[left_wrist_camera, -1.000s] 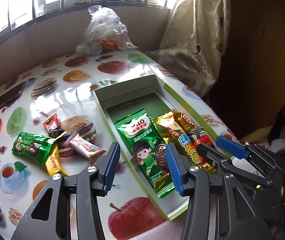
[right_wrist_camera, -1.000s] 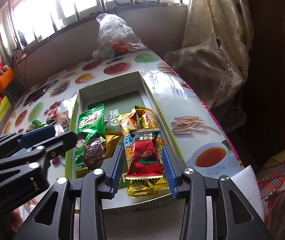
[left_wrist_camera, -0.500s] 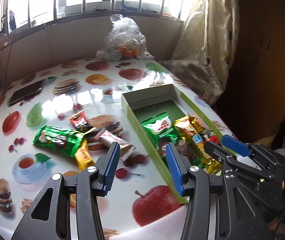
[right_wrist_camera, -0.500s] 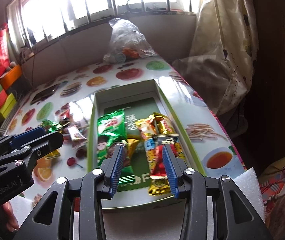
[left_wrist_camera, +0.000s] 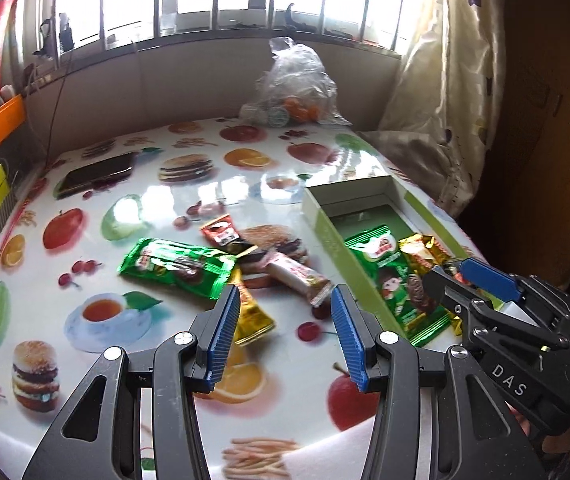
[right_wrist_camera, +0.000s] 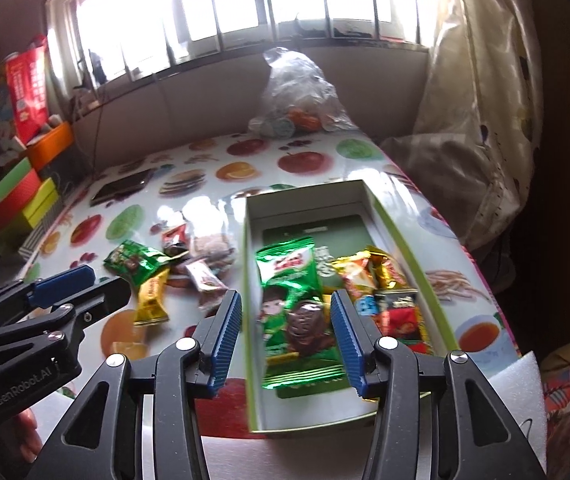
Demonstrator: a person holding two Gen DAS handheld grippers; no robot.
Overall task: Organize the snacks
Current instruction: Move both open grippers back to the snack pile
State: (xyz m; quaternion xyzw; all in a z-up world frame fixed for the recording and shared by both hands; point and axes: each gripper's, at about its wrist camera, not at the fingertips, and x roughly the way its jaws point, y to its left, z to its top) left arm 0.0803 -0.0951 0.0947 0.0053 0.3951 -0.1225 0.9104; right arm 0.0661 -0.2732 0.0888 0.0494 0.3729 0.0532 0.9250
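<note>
Loose foil-wrapped snacks lie on a glossy fruit-printed tabletop: a long green chocolate-wafer packet, a small gold sachet, a pink-and-brown bar and a small red sachet, overlapping in one cluster. The shallow green-edged cardboard box holds a tall green Milo packet, gold sachets and a red packet; its far half is bare. Bare tabletop spreads left of the cluster. The left gripper hangs half open, holding nothing, the cluster just ahead of its tips. The right gripper, jaws just widened and empty, hovers over the box's near end, the Milo packet between its fingers in view.
</note>
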